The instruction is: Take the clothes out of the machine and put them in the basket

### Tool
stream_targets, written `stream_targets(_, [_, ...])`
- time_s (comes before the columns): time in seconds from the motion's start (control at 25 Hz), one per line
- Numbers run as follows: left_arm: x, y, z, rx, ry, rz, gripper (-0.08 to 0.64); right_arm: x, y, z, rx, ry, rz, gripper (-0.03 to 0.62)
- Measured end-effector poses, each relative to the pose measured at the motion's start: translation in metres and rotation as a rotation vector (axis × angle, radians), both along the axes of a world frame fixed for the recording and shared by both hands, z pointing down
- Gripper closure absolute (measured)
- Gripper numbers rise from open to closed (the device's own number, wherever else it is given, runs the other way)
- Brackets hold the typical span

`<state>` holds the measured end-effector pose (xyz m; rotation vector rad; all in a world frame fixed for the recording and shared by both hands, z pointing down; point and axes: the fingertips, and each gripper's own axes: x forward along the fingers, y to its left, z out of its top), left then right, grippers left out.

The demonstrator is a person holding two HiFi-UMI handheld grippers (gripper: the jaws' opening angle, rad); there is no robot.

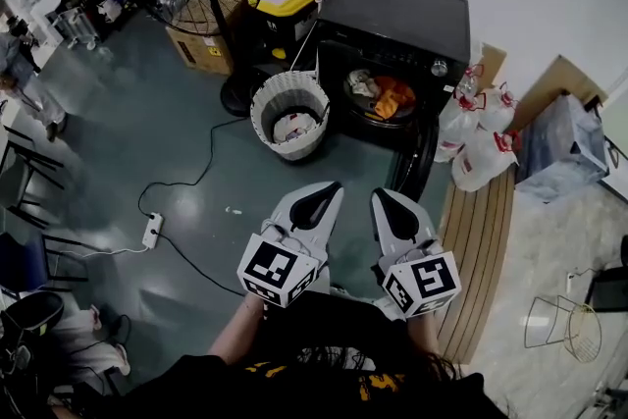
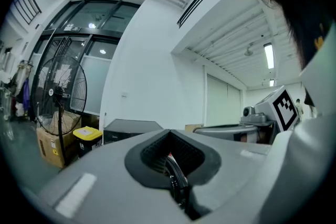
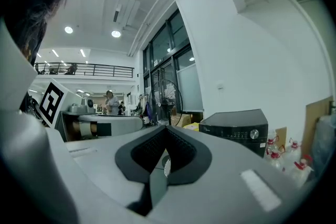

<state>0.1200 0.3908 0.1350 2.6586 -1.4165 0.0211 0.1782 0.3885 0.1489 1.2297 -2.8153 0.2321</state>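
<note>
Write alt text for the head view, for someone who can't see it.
The left gripper and right gripper, both shut and empty, point toward an open black washing machine holding orange and pale clothes. A white laundry basket, partly filled, stands just left of it.

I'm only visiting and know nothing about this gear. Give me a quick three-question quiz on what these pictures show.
1. True or false: the machine has its door shut.
2. In the head view, where does the basket stand relative to the machine? A: to its left. B: to its right. C: on top of it.
3. Fill in: the left tongs and right tongs are both ____, holding nothing.
Key: 1 false; 2 A; 3 shut.
</note>
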Motion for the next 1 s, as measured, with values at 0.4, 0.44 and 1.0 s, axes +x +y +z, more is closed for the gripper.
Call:
stream_targets(0.4, [-0.06, -0.115, 0.015, -0.044, -0.005, 0.01, 0.454, -0.055, -0.114, 0.015, -0.058, -0.022, 0.021, 0.574])
stream_targets(0.44, [-0.066, -0.128, 0.015, -0.046, -0.007, 0.015, 0.454, -0.062, -0.125, 0.016, -0.065, -0.027, 0.023, 0.575])
stream_targets(1.0, [-0.125, -0.256, 0.039, -0.076, -0.04, 0.11, 0.454, -0.128, -0.251, 0.037, -0.125, -0.019, 0.077, 0.566])
